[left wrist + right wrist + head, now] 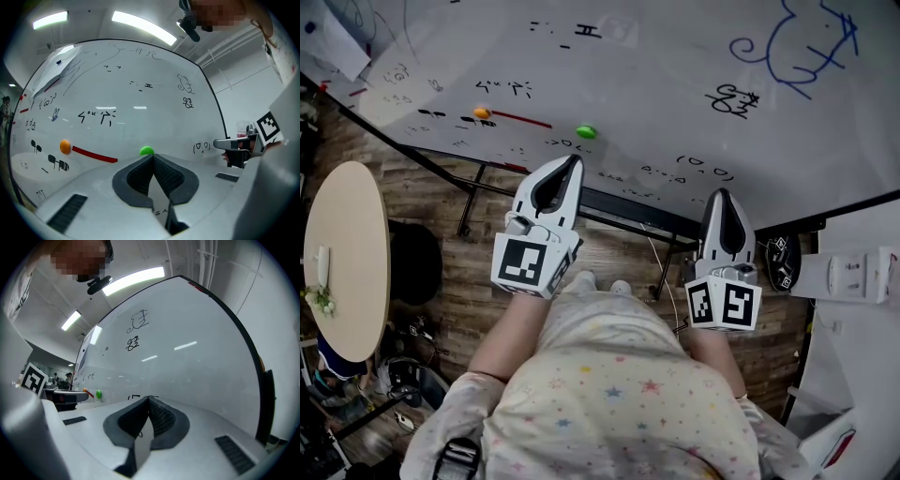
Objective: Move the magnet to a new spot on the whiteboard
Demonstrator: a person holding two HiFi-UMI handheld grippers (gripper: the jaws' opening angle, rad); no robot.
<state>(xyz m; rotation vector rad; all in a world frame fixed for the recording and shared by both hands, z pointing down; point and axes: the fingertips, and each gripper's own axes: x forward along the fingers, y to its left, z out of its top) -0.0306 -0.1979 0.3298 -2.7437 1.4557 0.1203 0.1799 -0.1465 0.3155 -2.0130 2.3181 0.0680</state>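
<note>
Magnet Position: Ahead of Closed Left Gripper

Whiteboard (675,75): one glossy white panel in a dark frame. It carries black and blue handwriting and one red stroke (523,119).

Grippers: two, with smooth white shells and dark ribbed pads. The left gripper (570,164) has its jaws closed pad to pad, and nothing is between them. The right gripper (722,194) is likewise closed and empty.

Magnets: two, round and domed. The green magnet (586,132) sits on the board just beyond the left gripper's tips and does not touch them. The orange magnet (482,113) sits at the red stroke's left end, farther left.
</note>
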